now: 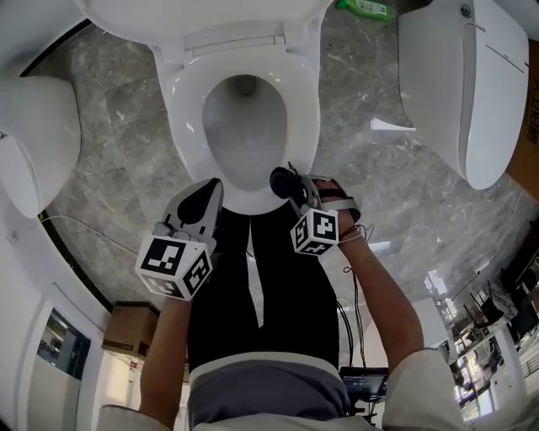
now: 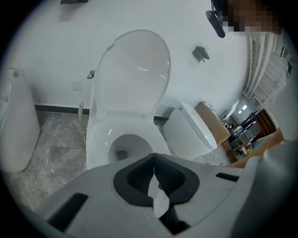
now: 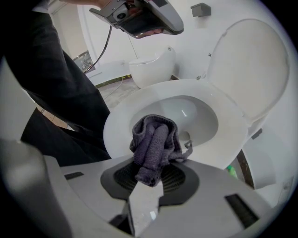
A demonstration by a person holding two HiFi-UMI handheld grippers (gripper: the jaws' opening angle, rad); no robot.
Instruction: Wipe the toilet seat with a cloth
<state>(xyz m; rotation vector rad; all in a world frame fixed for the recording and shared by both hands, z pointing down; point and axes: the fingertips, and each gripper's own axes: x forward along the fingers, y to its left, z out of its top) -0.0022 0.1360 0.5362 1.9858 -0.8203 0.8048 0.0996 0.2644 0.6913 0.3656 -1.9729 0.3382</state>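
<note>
A white toilet stands in front of me with its lid (image 1: 194, 13) raised and its seat (image 1: 189, 109) down around the bowl. My right gripper (image 1: 291, 190) hangs over the seat's near right rim, shut on a bunched dark grey cloth (image 1: 282, 179). In the right gripper view the cloth (image 3: 153, 142) bulges out of the right gripper (image 3: 150, 174) above the seat (image 3: 125, 116). My left gripper (image 1: 210, 188) hovers at the seat's near left edge, shut and holding nothing. The left gripper view shows the left gripper (image 2: 153, 160) closed before the seat (image 2: 98, 139).
Other white toilets stand at the left (image 1: 34, 143) and the right (image 1: 459, 84) on the grey marble floor (image 1: 379, 177). A green bottle (image 1: 366, 8) lies behind the toilet. A cardboard box (image 1: 130, 328) sits at the lower left. My dark apron covers the near floor.
</note>
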